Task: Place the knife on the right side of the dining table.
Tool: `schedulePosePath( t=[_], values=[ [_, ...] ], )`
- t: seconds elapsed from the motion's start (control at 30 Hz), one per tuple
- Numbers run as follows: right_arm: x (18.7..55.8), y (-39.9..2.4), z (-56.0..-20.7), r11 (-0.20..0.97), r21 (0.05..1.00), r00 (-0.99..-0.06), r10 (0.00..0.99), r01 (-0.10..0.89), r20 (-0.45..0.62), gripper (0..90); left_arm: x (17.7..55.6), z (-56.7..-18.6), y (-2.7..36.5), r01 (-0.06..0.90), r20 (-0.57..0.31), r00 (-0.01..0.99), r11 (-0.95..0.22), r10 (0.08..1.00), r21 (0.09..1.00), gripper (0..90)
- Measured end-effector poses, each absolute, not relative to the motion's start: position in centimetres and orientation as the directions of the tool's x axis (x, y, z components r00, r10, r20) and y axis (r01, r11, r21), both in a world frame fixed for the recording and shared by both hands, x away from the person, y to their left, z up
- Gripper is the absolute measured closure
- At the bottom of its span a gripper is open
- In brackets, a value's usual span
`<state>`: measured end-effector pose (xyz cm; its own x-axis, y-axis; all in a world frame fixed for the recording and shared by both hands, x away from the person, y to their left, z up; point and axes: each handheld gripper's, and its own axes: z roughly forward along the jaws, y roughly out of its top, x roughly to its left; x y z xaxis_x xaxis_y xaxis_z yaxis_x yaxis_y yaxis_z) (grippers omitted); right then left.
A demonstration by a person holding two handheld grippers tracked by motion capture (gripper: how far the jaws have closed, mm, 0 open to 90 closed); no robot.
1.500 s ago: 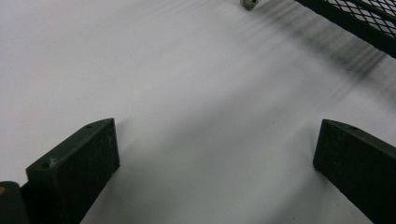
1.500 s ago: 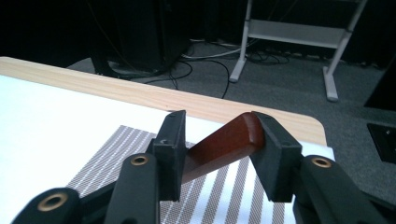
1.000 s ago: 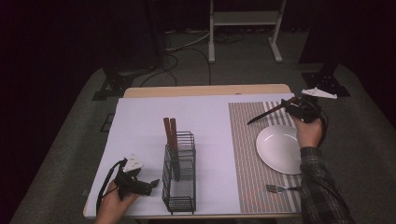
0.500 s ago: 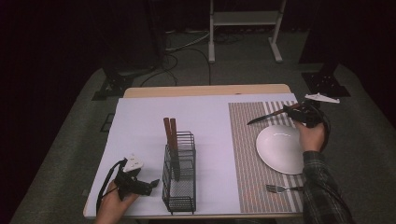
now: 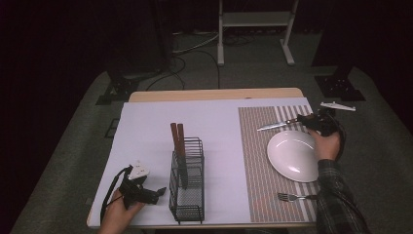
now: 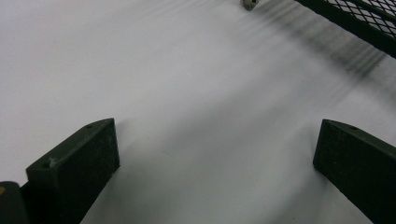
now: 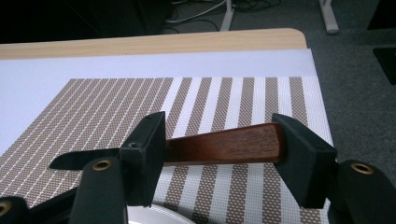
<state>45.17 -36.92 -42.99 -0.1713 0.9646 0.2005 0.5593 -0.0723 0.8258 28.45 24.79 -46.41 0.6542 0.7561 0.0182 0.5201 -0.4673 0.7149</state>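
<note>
Seen from the high view, the person's right forearm reaches forward along the bench's right edge, its hand wrapped around the right hand-held gripper [image 5: 303,120] just beyond the white plate [image 5: 293,155]. A knife [image 5: 273,126] lies crosswise there on the striped placemat [image 5: 253,165], its blade pointing left, its handle end at the gripper. The left hand rests at the near left corner, holding the left hand-held gripper [image 5: 158,192] level, aimed at the black wire rack [image 5: 187,190], which holds two wooden-handled utensils. A fork [image 5: 290,197] lies near the plate's front edge.

In the left gripper view, the left hand-held gripper [image 6: 215,158] stands spread wide over the bare white bench cover, nothing between its jaws; the rack's mesh [image 6: 369,18] crosses the top right corner.

In the right gripper view, the right hand-held gripper [image 7: 219,149] has the knife's brown wooden handle [image 7: 224,147] lying between its jaws, lengthwise across the gap. The jaws have just been opening, and whether they press on the handle ends I cannot tell. The dark blade [image 7: 84,159] pokes out past the left one, above the placemat.
</note>
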Motion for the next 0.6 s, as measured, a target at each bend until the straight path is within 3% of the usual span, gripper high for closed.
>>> schedulePosePath(
  t=[0.6],
  values=[
    [45.8, -37.5, -44.7, -0.086, 0.758, -0.123, 0.969, 0.646, 0.214, 32.0, 28.4, -46.4, 24.8, 0.520, 0.018, 0.653, -0.466, 0.757, 0.715, 0.0]
  ],
)
